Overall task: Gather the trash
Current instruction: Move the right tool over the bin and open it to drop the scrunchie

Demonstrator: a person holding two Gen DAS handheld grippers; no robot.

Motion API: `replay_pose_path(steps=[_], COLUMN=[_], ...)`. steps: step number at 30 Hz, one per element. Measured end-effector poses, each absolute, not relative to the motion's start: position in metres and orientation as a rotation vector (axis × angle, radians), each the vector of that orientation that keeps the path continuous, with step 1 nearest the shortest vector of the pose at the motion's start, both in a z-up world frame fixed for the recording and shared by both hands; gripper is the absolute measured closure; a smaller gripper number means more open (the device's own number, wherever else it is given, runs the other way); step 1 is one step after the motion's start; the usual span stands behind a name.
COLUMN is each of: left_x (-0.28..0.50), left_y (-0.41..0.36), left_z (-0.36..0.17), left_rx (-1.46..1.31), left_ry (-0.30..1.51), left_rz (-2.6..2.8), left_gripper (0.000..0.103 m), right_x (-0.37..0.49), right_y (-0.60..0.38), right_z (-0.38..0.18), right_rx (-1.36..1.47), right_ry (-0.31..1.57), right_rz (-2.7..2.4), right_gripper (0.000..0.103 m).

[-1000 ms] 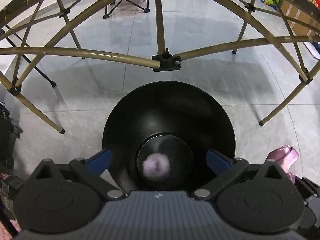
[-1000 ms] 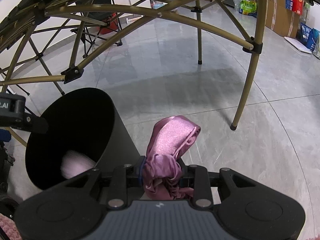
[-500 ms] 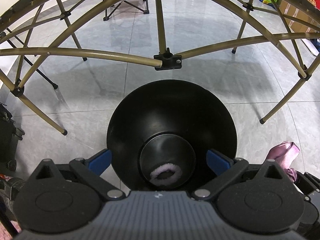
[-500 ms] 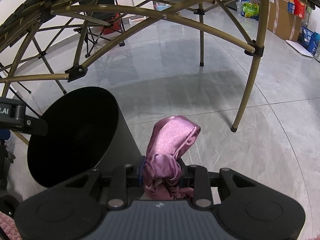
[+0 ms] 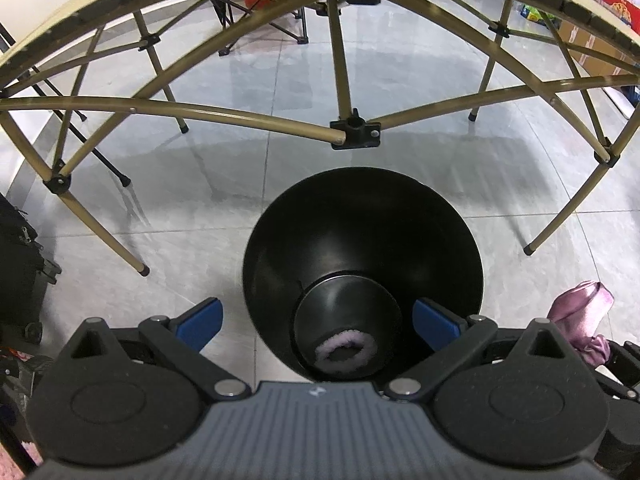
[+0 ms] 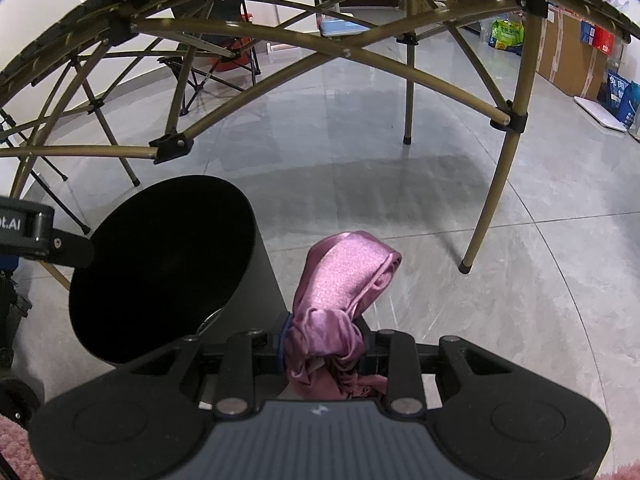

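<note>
Peering into bin (image 5: 360,216), left view alone shows fuzzy ring (image 5: 346,351)

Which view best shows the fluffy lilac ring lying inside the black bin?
The left wrist view: it looks straight down into the black bin, so the fluffy lilac ring shows on its floor. In the right wrist view the bin is seen at a slant, its inside dark, and the ring cannot be seen.

Black bin (image 5: 360,216) mouth open from above, table frame bars (image 5: 240,118) crossing just beyond
</note>
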State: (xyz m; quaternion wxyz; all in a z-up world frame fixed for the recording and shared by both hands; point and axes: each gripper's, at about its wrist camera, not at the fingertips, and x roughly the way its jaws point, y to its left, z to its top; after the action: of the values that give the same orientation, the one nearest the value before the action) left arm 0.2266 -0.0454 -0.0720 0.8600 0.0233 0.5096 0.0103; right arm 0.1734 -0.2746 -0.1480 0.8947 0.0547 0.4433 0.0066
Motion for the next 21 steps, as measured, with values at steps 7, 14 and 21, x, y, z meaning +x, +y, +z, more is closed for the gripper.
replay_pose_path(steps=[7, 14, 21], left_x=[0.214, 0.203, 0.195], left_y=[-0.031, -0.017, -0.004], left_z=[-0.064, -0.056, -0.051], left_rx=[0.042, 0.031, 0.027], left_ry=[1.042, 1.014, 0.993], left_rz=[0.042, 0.060, 0.075], left_gripper=[0.000, 0.000, 0.000], right_x=[0.163, 0.156, 0.153], right_y=[-0.266, -0.252, -0.238], right_z=[-0.135, -0.120, -0.106], right_rx=[0.102, 0.081, 0.073], right_ry=[0.900, 0.879, 0.869], right_rz=[0.032, 0.059, 0.088], right_gripper=[0.074, 0.074, 0.074])
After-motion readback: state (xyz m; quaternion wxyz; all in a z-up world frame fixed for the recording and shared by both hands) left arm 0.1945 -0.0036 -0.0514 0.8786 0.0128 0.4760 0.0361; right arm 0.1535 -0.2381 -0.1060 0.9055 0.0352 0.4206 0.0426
